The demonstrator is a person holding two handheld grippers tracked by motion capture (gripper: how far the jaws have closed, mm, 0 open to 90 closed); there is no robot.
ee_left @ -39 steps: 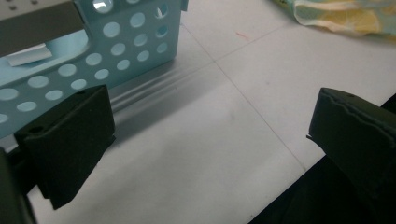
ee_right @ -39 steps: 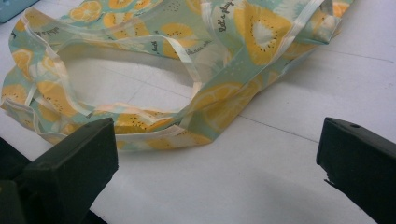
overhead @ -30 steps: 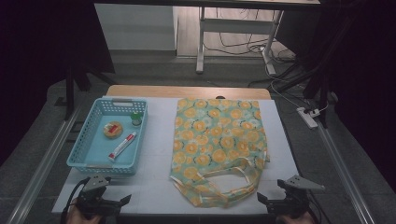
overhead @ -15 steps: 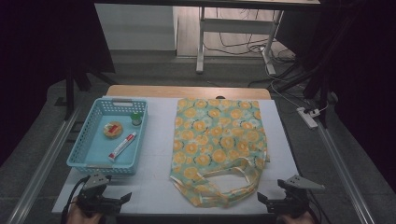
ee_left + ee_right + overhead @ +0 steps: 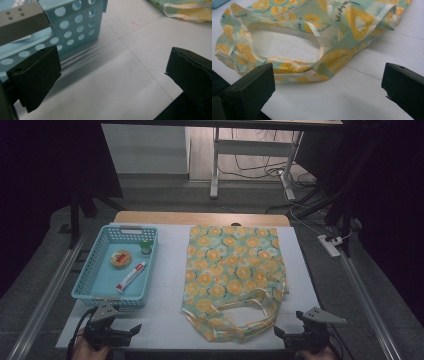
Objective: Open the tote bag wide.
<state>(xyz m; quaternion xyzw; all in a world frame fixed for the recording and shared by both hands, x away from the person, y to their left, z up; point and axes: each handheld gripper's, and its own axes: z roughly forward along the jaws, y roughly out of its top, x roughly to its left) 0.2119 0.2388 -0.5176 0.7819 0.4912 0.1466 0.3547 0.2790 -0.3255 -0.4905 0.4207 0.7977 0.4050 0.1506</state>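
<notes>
While both grippers wait at the table's near edge, the tote bag (image 5: 232,275) lies flat at centre.
Left gripper (image 5: 131,330) and right gripper (image 5: 280,334) have jaws spread wide, empty; the blue basket (image 5: 85,285) sits near the left edge.

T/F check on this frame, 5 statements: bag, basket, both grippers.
1. The tote bag lies flat on the table with its handles toward the person. True.
2. The left gripper is shut on the basket rim. False: its jaws stand wide apart over bare table, beside the blue basket, holding nothing.
3. The basket holds a tube, a round orange item and a small green-capped bottle. True.
4. The right gripper is clamped on a bag handle. False: its jaws are open, short of the handle loop.
5. The basket sits on top of the bag. False: it sits apart, to the bag's left.
</notes>
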